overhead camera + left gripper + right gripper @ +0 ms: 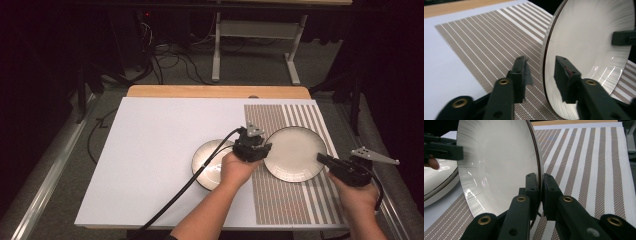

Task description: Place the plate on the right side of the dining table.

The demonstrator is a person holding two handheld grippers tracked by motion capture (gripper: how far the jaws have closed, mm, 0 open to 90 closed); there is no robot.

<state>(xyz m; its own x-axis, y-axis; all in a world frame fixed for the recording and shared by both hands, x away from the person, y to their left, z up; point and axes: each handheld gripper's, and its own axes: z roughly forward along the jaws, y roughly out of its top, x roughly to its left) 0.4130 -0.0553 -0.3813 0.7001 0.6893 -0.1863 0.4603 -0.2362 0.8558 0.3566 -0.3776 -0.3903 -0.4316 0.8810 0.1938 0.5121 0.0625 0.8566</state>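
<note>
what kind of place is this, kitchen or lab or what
Most likely a lab or recording workspace, not a kitchen. The table stands on carpet with loose cables and a bare desk frame behind it, ringed by dark curtains. Two plates and a striped placemat look staged.

A wooden tabletop [150, 91] carries a white sheet [150, 150]; a striped placemat [280, 200] and a plate [205, 157] lie on it.

Black gripper [260, 142], brass rivets, trailing black cable
</note>
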